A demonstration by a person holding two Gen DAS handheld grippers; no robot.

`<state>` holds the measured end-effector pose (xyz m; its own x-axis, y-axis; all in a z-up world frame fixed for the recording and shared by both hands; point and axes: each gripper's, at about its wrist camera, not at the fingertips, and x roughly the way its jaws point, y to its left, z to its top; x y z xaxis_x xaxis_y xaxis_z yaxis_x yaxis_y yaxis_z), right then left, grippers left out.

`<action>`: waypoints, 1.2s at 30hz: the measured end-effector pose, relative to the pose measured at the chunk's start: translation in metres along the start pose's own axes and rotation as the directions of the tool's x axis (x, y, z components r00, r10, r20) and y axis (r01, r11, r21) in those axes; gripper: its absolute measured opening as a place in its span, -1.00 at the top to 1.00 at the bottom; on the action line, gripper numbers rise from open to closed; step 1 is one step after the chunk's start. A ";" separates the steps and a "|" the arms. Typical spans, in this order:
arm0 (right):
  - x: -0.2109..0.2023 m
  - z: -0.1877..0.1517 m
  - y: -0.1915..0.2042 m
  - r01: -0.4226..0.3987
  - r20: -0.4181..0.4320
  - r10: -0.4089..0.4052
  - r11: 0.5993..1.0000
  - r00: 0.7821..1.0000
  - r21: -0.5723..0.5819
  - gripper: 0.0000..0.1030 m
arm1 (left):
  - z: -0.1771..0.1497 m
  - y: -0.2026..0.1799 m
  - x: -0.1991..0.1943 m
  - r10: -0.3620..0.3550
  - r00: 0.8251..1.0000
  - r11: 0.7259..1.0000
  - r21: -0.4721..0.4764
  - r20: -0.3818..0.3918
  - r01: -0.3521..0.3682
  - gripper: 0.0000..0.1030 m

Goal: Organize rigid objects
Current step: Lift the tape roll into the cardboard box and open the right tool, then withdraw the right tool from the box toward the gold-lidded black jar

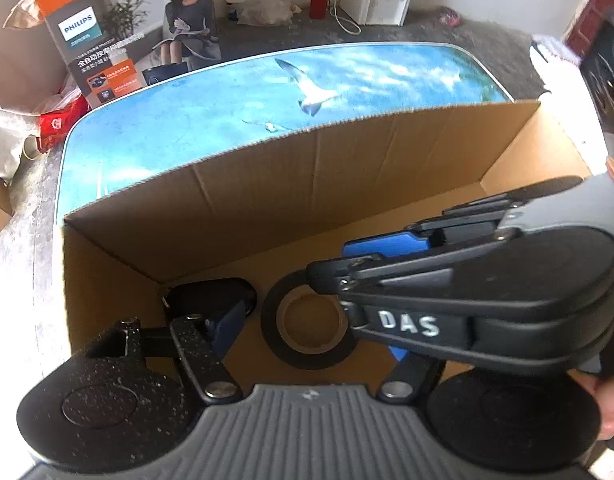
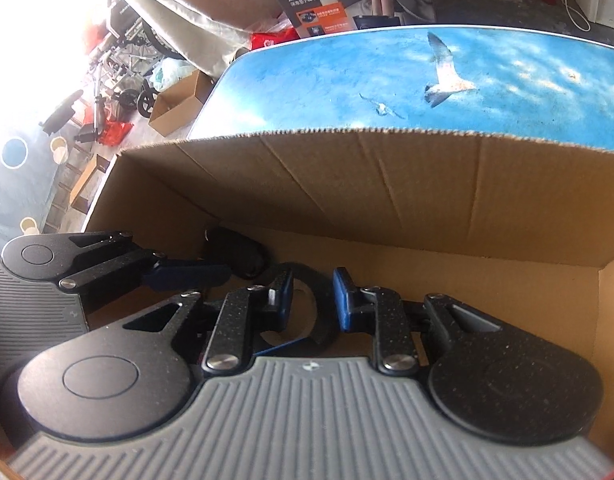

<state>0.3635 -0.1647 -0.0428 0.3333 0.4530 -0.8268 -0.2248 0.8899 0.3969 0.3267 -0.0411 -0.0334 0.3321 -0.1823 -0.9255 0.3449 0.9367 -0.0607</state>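
1. Left wrist view: your left hand-held gripper [image 1: 307, 320] is spread wide inside the cardboard box [image 1: 347, 168], the tape roll [image 1: 307, 330] lying between its fingers; your right hand-held gripper [image 1: 331, 264] crosses over, blocking the roll's right side.
2. Right wrist view: your right hand-held gripper [image 2: 313, 300] hangs narrowly parted over the tape roll [image 2: 321, 320], gripping nothing; a black object [image 2: 235, 254] sits in the corner, and the blue table [image 2: 347, 76] lies beyond.

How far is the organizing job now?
Done: a black tape roll and a black oval item lie in the cardboard box. In hand: nothing; the open right tool straddles the roll's rim. Left: the visible table shows no more loose items, so probably little.
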 end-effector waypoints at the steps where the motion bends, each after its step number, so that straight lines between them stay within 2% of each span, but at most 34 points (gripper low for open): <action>1: -0.004 0.000 0.000 -0.006 0.012 0.006 1.000 1.000 0.004 0.51 | 0.000 0.001 -0.004 -0.006 1.000 1.000 -0.011 0.007 0.006 -0.47; 6: -0.040 -0.007 0.002 -0.056 0.095 0.054 0.998 0.994 0.021 0.39 | -0.004 0.005 -0.031 -0.031 0.998 0.999 -0.035 0.058 0.033 -0.55; 8: -0.062 -0.014 0.004 -0.081 0.146 0.076 0.996 0.986 0.026 0.23 | -0.008 0.004 -0.049 -0.040 0.995 0.998 -0.036 0.096 0.043 -0.62; 10: -0.088 -0.025 0.007 -0.108 0.215 0.100 0.994 0.972 0.026 -0.04 | -0.013 0.002 -0.067 -0.053 0.990 0.998 -0.030 0.131 0.058 -0.71; 11: -0.101 -0.032 0.007 -0.121 0.249 0.111 0.992 0.962 0.025 -0.09 | -0.016 0.001 -0.077 -0.063 0.987 0.997 -0.026 0.150 0.068 -0.72; 15: -0.157 -0.066 0.013 -0.123 0.400 0.107 0.992 0.910 0.013 -0.49 | -0.032 -0.006 -0.116 -0.099 0.970 0.995 0.006 0.220 0.100 -0.81; 18: -0.197 -0.096 0.018 -0.093 0.500 0.088 0.996 0.861 -0.014 -0.66 | -0.048 -0.016 -0.146 -0.104 0.957 0.995 0.034 0.270 0.099 -0.84; 22: -0.244 -0.142 0.028 -0.066 0.602 0.086 0.996 0.794 -0.056 -0.98 | -0.076 -0.031 -0.187 -0.112 0.927 0.993 0.072 0.358 0.092 -0.92; 24: -0.263 -0.166 0.031 -0.035 0.639 0.067 0.997 0.766 -0.063 -0.98 | -0.090 -0.038 -0.201 -0.097 0.914 0.994 0.085 0.393 0.069 -0.93; 27: -0.281 -0.200 0.034 0.017 0.665 0.033 0.998 0.746 -0.068 -0.98 | -0.112 -0.048 -0.216 -0.084 0.894 0.995 0.086 0.440 0.051 -0.93; 29: -0.287 -0.220 0.036 0.047 0.656 0.015 0.996 0.755 -0.077 -0.98 | -0.128 -0.053 -0.219 -0.088 0.887 0.995 0.073 0.453 0.062 -0.93; 32: -0.291 -0.251 0.039 0.107 0.628 -0.025 0.990 0.778 -0.094 -0.98 | -0.151 -0.061 -0.216 -0.127 0.897 0.992 0.061 0.424 0.111 -0.94; 34: -0.290 -0.271 0.046 0.185 0.607 -0.080 0.976 0.791 -0.112 -0.98 | -0.165 -0.066 -0.208 -0.164 0.908 0.986 0.052 0.386 0.156 -0.95; 36: -0.284 -0.285 0.052 0.282 0.592 -0.152 0.950 0.792 -0.133 -0.98 | -0.179 -0.069 -0.199 -0.177 0.913 0.984 0.046 0.366 0.173 -0.95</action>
<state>-0.0038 -0.2622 0.0996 0.8400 0.2551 -0.4788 -0.2414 0.9661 0.0912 0.0794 -0.0160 0.0882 0.5636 -0.4422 -0.6977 0.4372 0.8763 -0.2022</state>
